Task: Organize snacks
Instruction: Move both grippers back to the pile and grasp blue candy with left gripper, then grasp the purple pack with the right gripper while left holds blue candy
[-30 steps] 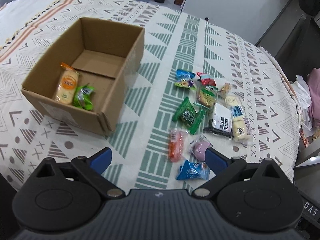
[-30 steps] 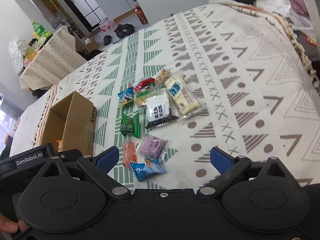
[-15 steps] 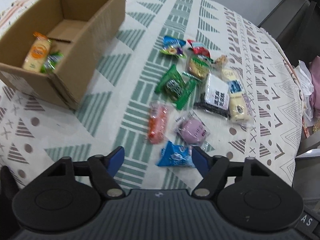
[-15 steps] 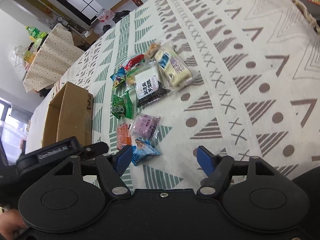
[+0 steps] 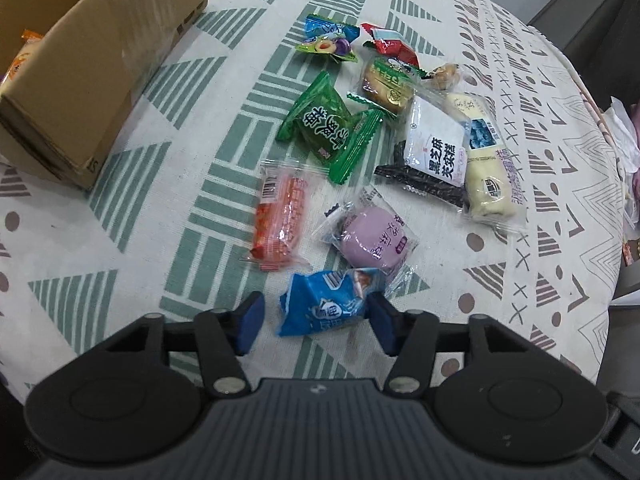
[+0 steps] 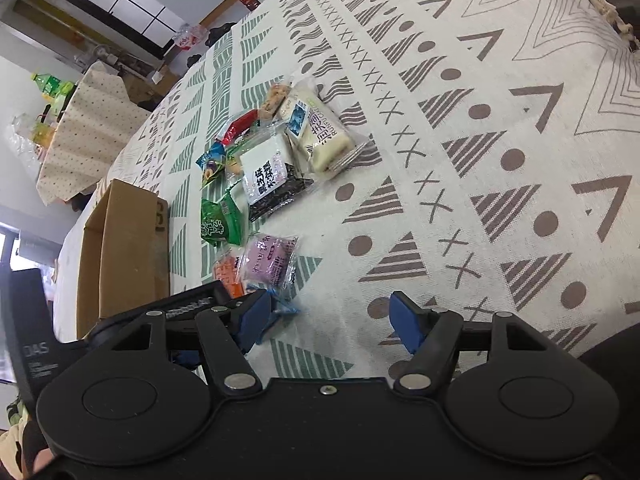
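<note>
Several wrapped snacks lie on a patterned tablecloth. My left gripper [image 5: 316,326] is open and low over the table, its blue fingertips on either side of a blue snack packet [image 5: 326,306], not closed on it. Just beyond lie a purple cake packet [image 5: 374,240], an orange packet [image 5: 280,220] and a green packet [image 5: 320,128]. A cardboard box [image 5: 100,60] stands at the far left with a snack [image 5: 18,66] inside. My right gripper [image 6: 332,318] is open and empty above the cloth, beside the left gripper [image 6: 192,304]. The purple packet [image 6: 268,260] also shows there.
Further snacks lie behind: a black-and-white cake pack [image 5: 434,152], a cream bread pack [image 5: 486,176], a brown pastry [image 5: 386,88], a blue-green candy [image 5: 326,42] and a red one [image 5: 388,44]. The table edge [image 5: 616,280] drops off at the right. The box [image 6: 120,248] stands left of the snacks.
My left gripper has moved forward and down from near the box to the snacks, and now straddles the blue packet. My right gripper has also lowered towards the cloth.
</note>
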`<state>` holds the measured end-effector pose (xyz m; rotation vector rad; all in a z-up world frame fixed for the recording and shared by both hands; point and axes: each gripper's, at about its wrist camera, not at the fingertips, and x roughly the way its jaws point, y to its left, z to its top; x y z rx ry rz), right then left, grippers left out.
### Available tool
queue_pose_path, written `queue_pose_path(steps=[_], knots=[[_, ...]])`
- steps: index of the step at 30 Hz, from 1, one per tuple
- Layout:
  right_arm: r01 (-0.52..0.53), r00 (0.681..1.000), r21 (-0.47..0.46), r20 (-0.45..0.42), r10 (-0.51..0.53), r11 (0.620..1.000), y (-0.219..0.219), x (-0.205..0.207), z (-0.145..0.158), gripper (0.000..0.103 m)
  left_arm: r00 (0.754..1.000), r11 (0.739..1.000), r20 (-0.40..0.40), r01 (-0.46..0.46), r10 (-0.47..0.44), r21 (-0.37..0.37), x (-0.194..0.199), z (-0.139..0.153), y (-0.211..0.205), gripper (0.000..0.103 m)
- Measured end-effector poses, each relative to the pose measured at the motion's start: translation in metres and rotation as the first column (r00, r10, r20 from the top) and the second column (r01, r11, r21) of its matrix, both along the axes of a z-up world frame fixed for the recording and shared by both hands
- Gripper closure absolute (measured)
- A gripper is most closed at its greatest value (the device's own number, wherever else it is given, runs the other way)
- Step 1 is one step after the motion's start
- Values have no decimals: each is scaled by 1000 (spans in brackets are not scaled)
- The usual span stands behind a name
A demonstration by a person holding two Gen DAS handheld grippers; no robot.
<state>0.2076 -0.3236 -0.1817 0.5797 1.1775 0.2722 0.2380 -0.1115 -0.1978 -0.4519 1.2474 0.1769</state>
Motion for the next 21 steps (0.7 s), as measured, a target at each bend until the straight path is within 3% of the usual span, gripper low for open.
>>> queue_pose_path(steps=[5,21], knots=[[-14,1000,4,-4,14,1000,6,6,-4,37,1000,1000,5,3,-3,-2,-1,4,5,62],[-41,999,15,-1,41,999,41,27,-12,37,998,998,30,-57,56,9,-9,21,42,63]])
